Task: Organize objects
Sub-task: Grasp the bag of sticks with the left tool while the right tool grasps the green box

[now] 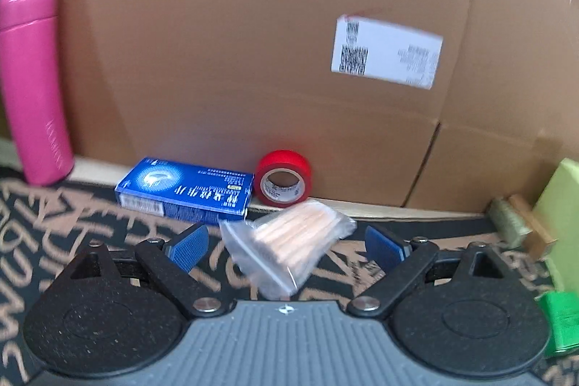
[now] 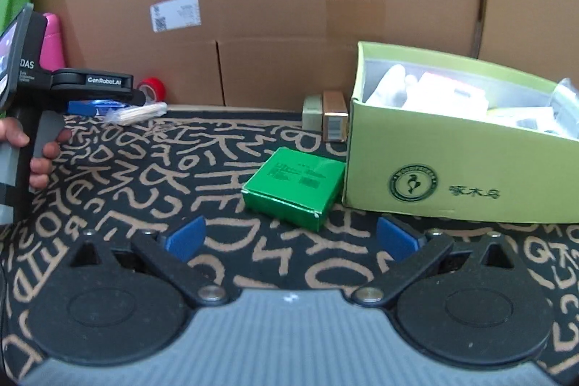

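Sorting partly done: light-green box [image 2: 452, 169] is already filled with items, several things are left out on the patterned mat [image 2: 181, 169].
Left gripper [image 1: 286, 243] is spread wide, nothing clamped; clear bag of sticks [image 1: 289, 250] is framed between its fingers, contact cannot be told. Right gripper [image 2: 289, 237] is likewise released and empty, green box [image 2: 295, 190] lying just ahead beside the light-green box. Blue box [image 1: 184, 192], red tape roll [image 1: 283, 182], pink bottle [image 1: 34, 78] are left against the cardboard wall [image 1: 253, 42].
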